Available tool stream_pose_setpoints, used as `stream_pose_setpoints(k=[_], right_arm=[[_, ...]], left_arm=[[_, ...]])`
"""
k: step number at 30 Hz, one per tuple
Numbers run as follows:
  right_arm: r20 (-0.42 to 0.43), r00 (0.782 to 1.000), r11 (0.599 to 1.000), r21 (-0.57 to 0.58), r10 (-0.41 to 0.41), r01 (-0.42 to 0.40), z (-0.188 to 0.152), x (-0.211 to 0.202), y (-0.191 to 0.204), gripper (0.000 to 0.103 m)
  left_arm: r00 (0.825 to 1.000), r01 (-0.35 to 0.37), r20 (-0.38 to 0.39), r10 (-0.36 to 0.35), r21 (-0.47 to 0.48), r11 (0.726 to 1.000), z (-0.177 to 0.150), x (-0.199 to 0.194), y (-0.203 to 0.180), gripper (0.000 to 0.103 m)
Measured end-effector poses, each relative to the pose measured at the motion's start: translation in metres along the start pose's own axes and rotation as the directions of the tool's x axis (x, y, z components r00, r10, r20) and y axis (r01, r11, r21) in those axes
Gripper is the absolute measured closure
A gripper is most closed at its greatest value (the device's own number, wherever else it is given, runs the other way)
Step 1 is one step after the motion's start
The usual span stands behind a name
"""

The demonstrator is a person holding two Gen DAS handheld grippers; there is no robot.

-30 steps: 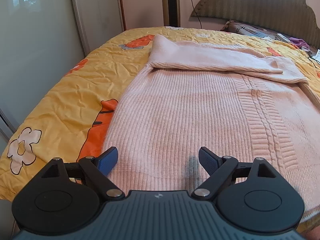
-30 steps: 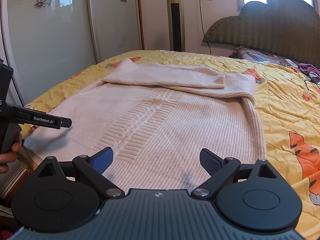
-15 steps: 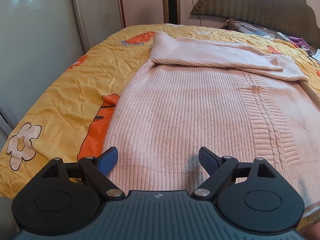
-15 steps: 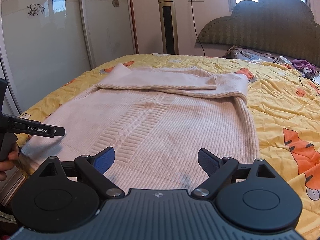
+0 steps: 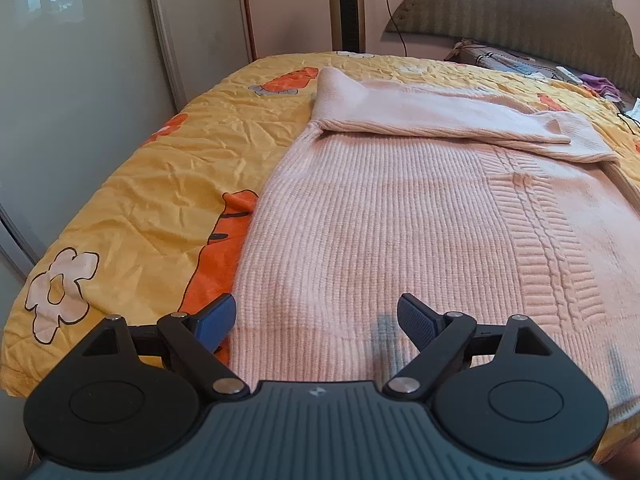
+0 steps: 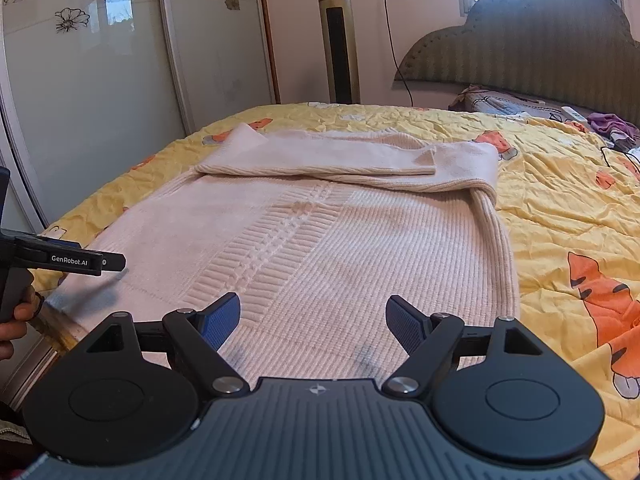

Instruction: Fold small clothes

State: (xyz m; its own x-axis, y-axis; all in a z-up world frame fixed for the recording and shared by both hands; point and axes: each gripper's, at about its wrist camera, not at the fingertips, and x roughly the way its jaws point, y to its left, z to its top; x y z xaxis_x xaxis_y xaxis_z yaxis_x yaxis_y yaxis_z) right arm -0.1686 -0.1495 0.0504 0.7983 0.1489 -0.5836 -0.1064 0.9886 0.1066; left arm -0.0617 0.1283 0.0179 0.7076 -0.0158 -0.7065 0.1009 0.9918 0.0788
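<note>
My right tool hangs over the near hem of the pink sweater, its jaws closing but with a clear gap on each side and only knit lying flat beneath them, nothing pinched yet. My left tool sits spread wide over the sweater's near left corner, its left pad at the edge where the knit meets the yellow bedspread, and it grips nothing either. In the right wrist view I can see that left tool from the side, poised just above the hem. The sweater lies spread on the bed, sleeves already folded across the far end near the collar, so I judge the step in hand is taking the bottom hem at both corners to carry it up toward the sleeves. To do it well I'd want each tool dipped enough that the lower pad slides under both layers of knit, not just the top one, and I'd want my right tool nearer the right edge so the two grips match. Thick ribbing should bunch easily, so a firm bite close to the hem seems wise.
</note>
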Motion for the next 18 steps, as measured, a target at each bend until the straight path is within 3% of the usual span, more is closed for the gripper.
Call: stream_pose_setpoints(k=[8,15,18], right_arm=[[-0.009,1.000,0.999,-0.027,-0.025,0.024,-0.001,0.000,0.004,0.013],[-0.017,0.996,0.996,-0.018,-0.087,0.086,-0.005,-0.002,-0.009,0.011],[-0.011,0.994,0.994,-0.010,-0.111,0.111,-0.005,-0.006,-0.016,0.010]], left_arm=[[1.000,0.025,-0.004,-0.025,0.002,1.000,-0.003,-0.001,0.009,0.015],[0.999,0.035,0.038,-0.035,-0.003,0.999,-0.015,-0.007,0.042,0.015],[0.995,0.092,0.029,-0.092,-0.026,0.995,-0.019,-0.005,0.058,0.015]])
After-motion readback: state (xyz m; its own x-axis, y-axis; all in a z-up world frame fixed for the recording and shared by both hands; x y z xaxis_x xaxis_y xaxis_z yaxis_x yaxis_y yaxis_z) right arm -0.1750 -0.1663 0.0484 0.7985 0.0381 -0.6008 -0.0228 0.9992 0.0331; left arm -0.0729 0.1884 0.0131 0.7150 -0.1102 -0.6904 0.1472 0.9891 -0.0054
